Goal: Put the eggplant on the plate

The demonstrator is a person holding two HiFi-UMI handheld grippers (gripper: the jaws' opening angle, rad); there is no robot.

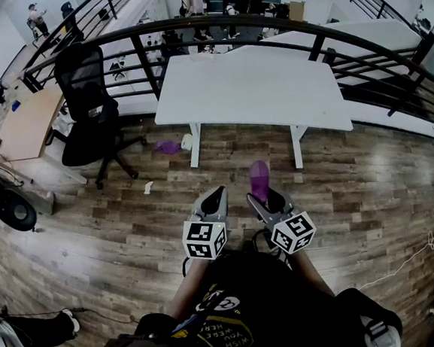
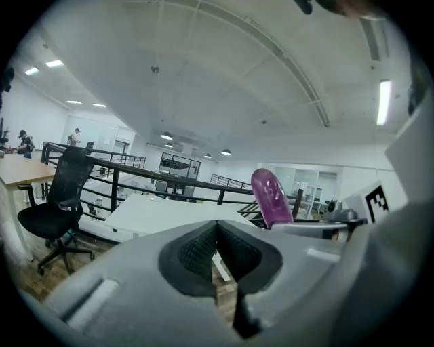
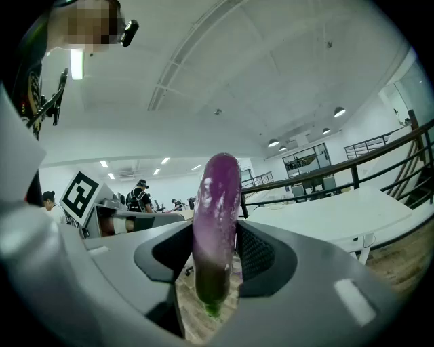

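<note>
One eggplant (image 3: 215, 217) upright, clamped in right hand-held gripper (image 1: 268, 201).

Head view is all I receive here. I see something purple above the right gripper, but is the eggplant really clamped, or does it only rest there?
Observer: It is clamped. In the right gripper view the eggplant stands upright between the jaws of the right gripper, and both pads press on it.
Operator: Which end is up?
Observer: The rounded purple end is up. The green stem end hangs below the jaws.
Operator: And the left gripper, does it carry something?
Observer: No. In its own view the jaws of the left gripper are together, with nothing between them.
</note>
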